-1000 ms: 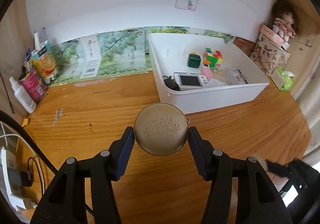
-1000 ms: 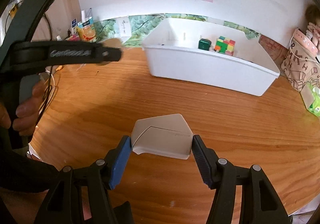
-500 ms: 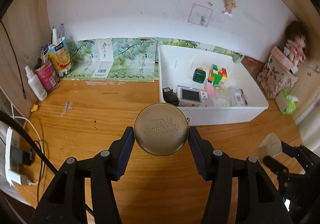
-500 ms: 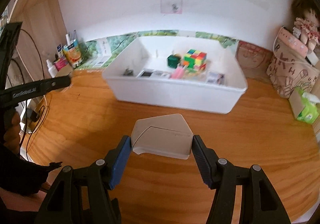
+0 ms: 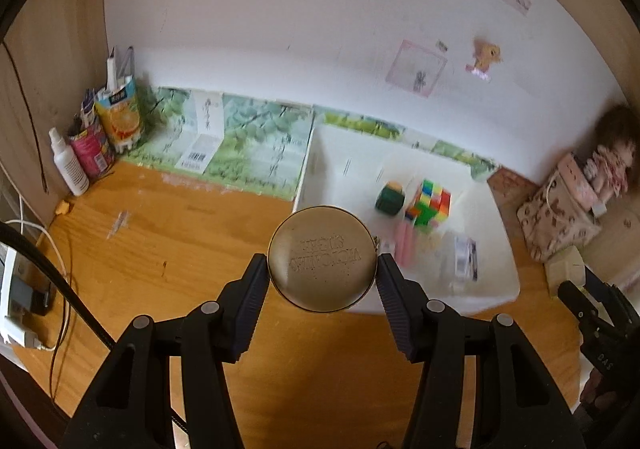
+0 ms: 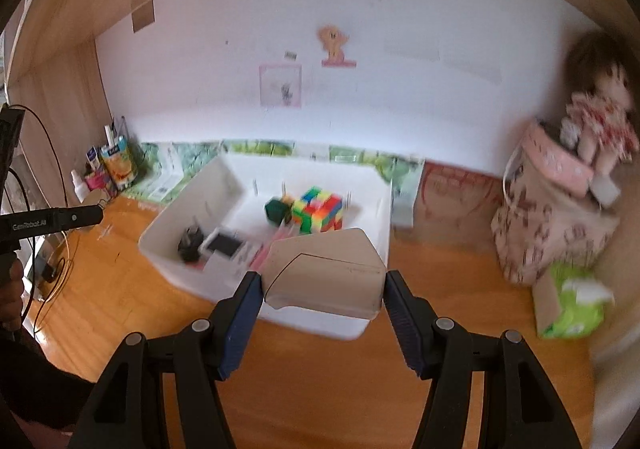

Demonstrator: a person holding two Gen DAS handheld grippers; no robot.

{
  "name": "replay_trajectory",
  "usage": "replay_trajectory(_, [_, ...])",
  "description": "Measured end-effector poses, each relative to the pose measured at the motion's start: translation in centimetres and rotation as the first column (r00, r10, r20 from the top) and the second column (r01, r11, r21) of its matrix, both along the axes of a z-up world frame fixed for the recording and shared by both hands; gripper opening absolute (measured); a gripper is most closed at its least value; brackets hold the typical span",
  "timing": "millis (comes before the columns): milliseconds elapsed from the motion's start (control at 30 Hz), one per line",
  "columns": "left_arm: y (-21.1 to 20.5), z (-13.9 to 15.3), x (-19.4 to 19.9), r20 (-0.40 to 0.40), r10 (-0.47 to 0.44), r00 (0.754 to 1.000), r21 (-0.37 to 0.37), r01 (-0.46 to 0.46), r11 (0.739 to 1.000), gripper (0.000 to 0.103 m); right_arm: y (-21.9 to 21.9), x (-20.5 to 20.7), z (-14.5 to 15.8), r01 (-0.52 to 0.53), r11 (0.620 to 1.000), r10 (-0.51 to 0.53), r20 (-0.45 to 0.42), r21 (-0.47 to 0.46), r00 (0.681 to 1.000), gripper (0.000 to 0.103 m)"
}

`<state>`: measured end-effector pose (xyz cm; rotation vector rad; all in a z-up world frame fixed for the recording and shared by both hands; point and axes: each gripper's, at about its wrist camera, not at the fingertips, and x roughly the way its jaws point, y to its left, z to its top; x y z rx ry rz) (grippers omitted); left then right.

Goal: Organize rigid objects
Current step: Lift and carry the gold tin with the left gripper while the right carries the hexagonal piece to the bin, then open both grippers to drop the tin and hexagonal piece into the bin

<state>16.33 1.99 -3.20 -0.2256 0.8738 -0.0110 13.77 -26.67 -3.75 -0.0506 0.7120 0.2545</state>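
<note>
While both pairs of tongs are loaded, neither has let go of anything yet. The left tongs [image 5: 322, 269] are clenched on a round gold tin [image 5: 322, 257], pinched at its two edges with its embossed lid facing the camera. The right tongs [image 6: 323, 289] grip a pale grey case [image 6: 324, 273] with angled upper corners, held by its two short sides.

Beyond both sets of tongs sits a white bin [image 6: 172, 261] on a wooden counter [image 5: 160, 249]. From each camera the held item overlaps the bin's near wall, though whether either is truly above the opening cannot be told. Inside the bin lie a multicoloured puzzle cube [image 6: 318, 211], a small green box [image 6: 277, 211], a black plug [image 6: 188, 247], a pink item, and some flat things too blurred to identify.

At the counter's far left corner stand a juice carton [image 5: 119, 117] and a white spray bottle [image 5: 69, 163]. At the far right, a doll [image 6: 600, 109] sits on a patterned bag.

The likely risks: the tin is held only at two narrow points on its curved rim, so it could twist or slip out. Letting go short of the wall would drop either item onto the counter. The two tongs head for one bin and could collide. A high drop could knock the things already inside.
</note>
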Motion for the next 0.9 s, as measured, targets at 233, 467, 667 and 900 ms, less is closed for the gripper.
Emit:
replay_trajectory(233, [-1.8,0.8,3.2,0.009,0.016,1.0,-0.019,-0.016,1.0,0.059,0.0,3.7,0.4,-0.066,0.997,0.064,0.041,0.032,0.997,0.063])
replay_trajectory(467, [-3.3,0.2,6.0,0.015,-0.005,1.0,-0.039,0.006,0.999,0.059,0.9,6.4,-1.3,-0.138,0.985,0.137,0.01,0.106,0.99,0.063])
replay_trajectory(667, [-4.3,-2.2,9.0,-0.043,-0.013,0.999,-0.044,0.011,0.999,0.059,1.2,8.8,-4.3,-0.156,0.973,0.171,-0.08,0.17,0.982,0.063])
replay_trajectory(900, [-6.3,-6.3,12.1,-0.16,-0.067,0.985,-0.041,0.062,0.997,0.059,0.9,11.2,-7.5,-0.124,0.968,0.169,-0.199,0.22,0.965,0.063])
